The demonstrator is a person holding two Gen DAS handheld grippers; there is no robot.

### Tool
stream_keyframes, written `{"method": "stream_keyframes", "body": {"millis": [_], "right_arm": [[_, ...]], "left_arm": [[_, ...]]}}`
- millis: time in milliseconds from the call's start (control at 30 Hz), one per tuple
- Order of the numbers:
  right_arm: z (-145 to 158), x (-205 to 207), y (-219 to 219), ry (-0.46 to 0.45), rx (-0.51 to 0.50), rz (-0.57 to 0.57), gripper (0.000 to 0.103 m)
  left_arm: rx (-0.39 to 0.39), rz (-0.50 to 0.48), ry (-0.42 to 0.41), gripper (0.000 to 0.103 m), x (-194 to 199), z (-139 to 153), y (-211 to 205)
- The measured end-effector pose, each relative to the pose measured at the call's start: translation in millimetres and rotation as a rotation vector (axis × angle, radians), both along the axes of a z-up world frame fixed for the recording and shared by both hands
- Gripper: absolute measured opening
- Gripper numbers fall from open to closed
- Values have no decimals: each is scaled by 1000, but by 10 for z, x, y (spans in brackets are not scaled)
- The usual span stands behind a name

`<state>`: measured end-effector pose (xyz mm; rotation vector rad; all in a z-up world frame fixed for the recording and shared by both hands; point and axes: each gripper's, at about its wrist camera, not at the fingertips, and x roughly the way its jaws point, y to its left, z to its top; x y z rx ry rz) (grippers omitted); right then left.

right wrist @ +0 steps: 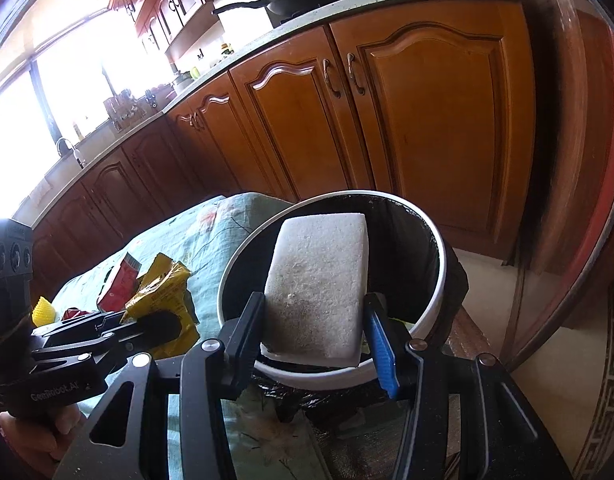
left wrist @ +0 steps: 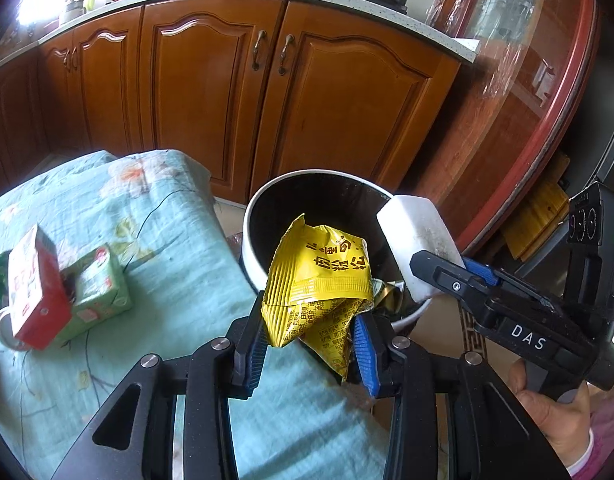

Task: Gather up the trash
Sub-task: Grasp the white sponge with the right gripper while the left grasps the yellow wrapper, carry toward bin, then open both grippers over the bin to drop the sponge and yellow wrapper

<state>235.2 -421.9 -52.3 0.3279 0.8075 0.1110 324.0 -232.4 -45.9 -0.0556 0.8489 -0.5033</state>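
Observation:
My left gripper [left wrist: 313, 328] is shut on a crumpled yellow snack wrapper [left wrist: 319, 272] and holds it at the near rim of the white trash bin [left wrist: 253, 252] with a black liner. My right gripper [right wrist: 315, 330] is shut on a white foam block [right wrist: 319, 280] and holds it over the bin's opening [right wrist: 433, 296]. In the left wrist view the right gripper [left wrist: 439, 276] and its foam block [left wrist: 419, 236] come in from the right. In the right wrist view the left gripper [right wrist: 147, 326] and the wrapper [right wrist: 163, 292] are at the left.
A table with a teal flowered cloth [left wrist: 155, 216] stands left of the bin. On it lie a red carton [left wrist: 31, 288], a green carton [left wrist: 101, 288] and a mug [left wrist: 3, 326]. Wooden kitchen cabinets [left wrist: 227, 92] are behind. A round glass-topped table edge [left wrist: 555, 120] is at the right.

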Motion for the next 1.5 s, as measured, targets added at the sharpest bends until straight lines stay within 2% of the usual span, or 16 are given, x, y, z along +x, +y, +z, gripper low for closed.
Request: {"method": "stream_keyframes", "body": {"millis": [567,667,800,833,900,1200,1500], "right_arm": [[-112,315,-275,34,-20,-15,50],[-130,352,-289,40,-21,-14,53],[-137,374,-309,43,-23,-25,57],[-138,368,-318,45,-18,-28,60],[-144,366,-345,43,-3,-34,72],[-93,169,-275,4,26,-59,89],[29,-81,51,-52,66,-15,91]], "left_arm": [[33,1,24,40,488,-168,-389],[33,-3,31,44,522,-192,-401],[29,15,39,61,523,-193,-405],[25,18,39,65,514,-186,-390],[16,19,38,70,492,-177,-360],[31,43,6,77,124,-196,-61],[7,116,30,77,-309,-264,459]]}}
